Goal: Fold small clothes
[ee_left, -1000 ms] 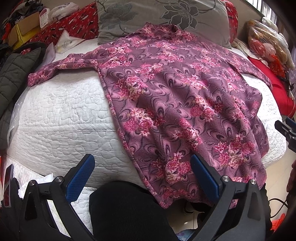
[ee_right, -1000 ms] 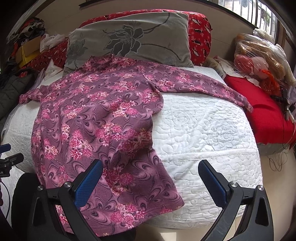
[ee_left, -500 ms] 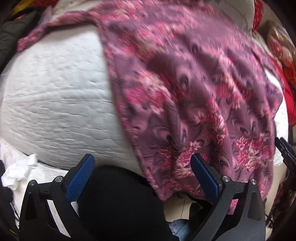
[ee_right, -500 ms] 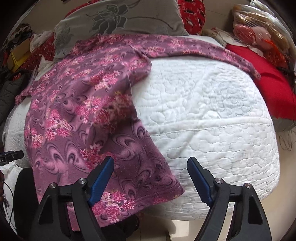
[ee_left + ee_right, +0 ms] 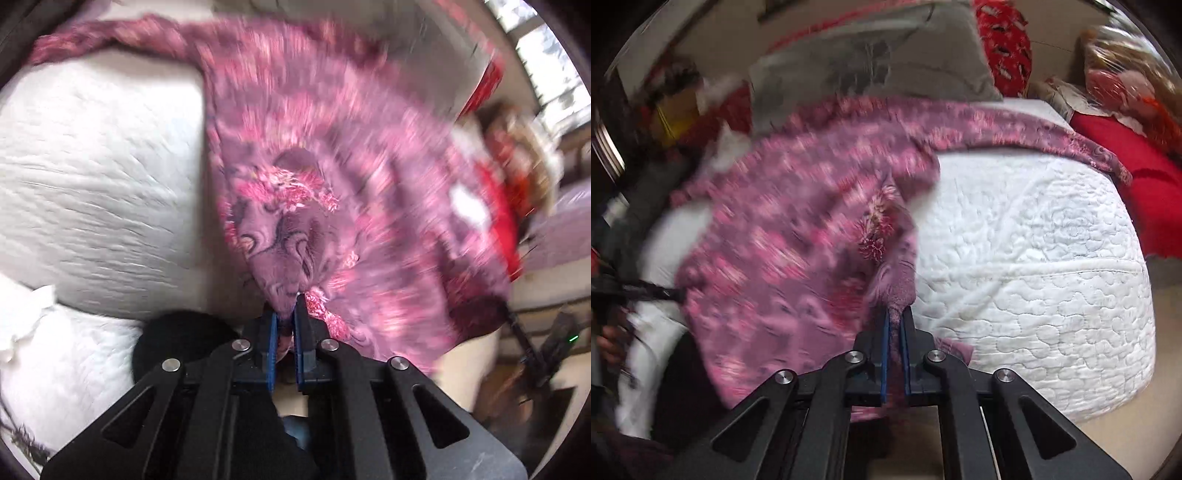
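Both grippers, left (image 5: 285,314) and right (image 5: 894,317), fingers clamped on the purple-pink floral fleece top (image 5: 332,155) at the white quilted bed (image 5: 1034,240) edge. First fold under way, probably. Next: hem carried evenly up toward the collar.

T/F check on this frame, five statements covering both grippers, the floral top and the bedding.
1. The left gripper is shut on the pink-and-purple floral knit top. True.
2. The right gripper is open, clear of the fabric. False: it is shut on the top's hem too.
3. The top lies on a white quilted mattress cover. True.
4. A grey flower-print pillow sits at the far end of the bed. True.
5. The top's sleeve is already folded across its body. False: in the right wrist view one sleeve stretches out sideways.
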Action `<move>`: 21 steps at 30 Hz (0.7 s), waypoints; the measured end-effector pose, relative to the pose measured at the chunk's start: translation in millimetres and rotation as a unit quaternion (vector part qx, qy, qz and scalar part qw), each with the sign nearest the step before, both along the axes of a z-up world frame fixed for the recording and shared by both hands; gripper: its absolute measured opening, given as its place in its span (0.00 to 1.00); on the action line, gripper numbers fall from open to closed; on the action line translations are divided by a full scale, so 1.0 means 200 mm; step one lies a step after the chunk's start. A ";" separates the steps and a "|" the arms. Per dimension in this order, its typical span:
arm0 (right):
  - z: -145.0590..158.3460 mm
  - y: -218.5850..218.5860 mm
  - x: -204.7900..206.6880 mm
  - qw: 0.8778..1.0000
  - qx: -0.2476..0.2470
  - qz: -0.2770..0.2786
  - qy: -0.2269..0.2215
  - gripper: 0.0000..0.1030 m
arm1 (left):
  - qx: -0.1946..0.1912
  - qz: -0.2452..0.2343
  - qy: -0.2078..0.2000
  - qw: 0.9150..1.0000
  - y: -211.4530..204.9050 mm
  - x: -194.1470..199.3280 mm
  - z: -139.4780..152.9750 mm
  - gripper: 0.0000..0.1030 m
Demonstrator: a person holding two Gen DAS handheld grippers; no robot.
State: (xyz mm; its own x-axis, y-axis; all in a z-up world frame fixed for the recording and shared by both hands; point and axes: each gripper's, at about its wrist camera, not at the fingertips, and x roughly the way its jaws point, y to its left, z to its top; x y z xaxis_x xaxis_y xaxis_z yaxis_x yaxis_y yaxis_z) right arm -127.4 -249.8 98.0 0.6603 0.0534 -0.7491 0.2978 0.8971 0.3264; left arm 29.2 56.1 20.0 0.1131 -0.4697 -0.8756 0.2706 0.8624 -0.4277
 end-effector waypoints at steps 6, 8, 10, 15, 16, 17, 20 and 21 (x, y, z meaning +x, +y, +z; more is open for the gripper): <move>0.16 -0.11 -0.15 0.995 0.071 -0.045 -0.053 0.04 | 0.028 0.008 -0.023 0.999 0.19 0.02 0.21 0.04; 0.05 -0.16 -0.14 0.994 0.082 -0.067 -0.024 0.04 | 0.068 0.012 -0.012 0.998 0.20 0.03 0.07 0.04; -0.12 -0.21 -0.12 0.991 0.092 -0.091 0.020 0.04 | 0.070 0.020 0.023 0.997 0.22 0.05 -0.09 0.04; -0.43 -0.28 -0.10 0.978 0.132 -0.131 0.096 0.04 | 0.041 0.036 0.070 0.996 0.20 0.05 -0.26 0.09; -0.43 -0.28 -0.08 0.978 0.131 -0.130 0.097 0.04 | 0.026 0.031 0.073 0.996 0.19 0.05 -0.27 0.23; -0.41 -0.27 -0.06 0.979 0.129 -0.125 0.097 0.04 | 0.018 0.026 0.078 0.996 0.17 0.05 -0.28 0.35; -0.37 -0.26 -0.02 0.982 0.122 -0.115 0.084 0.04 | 0.017 0.013 0.082 0.996 0.13 0.03 -0.30 0.58; -0.35 -0.26 -0.01 0.983 0.120 -0.112 0.077 0.04 | 0.026 0.010 0.079 0.997 0.11 0.03 -0.32 0.56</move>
State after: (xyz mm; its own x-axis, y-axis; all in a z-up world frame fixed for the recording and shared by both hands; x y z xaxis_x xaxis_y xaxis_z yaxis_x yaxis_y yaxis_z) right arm -128.8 -302.4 28.5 0.5560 0.1072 -0.8243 0.5417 0.7054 0.4571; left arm 35.2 77.5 -44.7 -0.0187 -0.4218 -0.9065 0.1865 0.8893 -0.4176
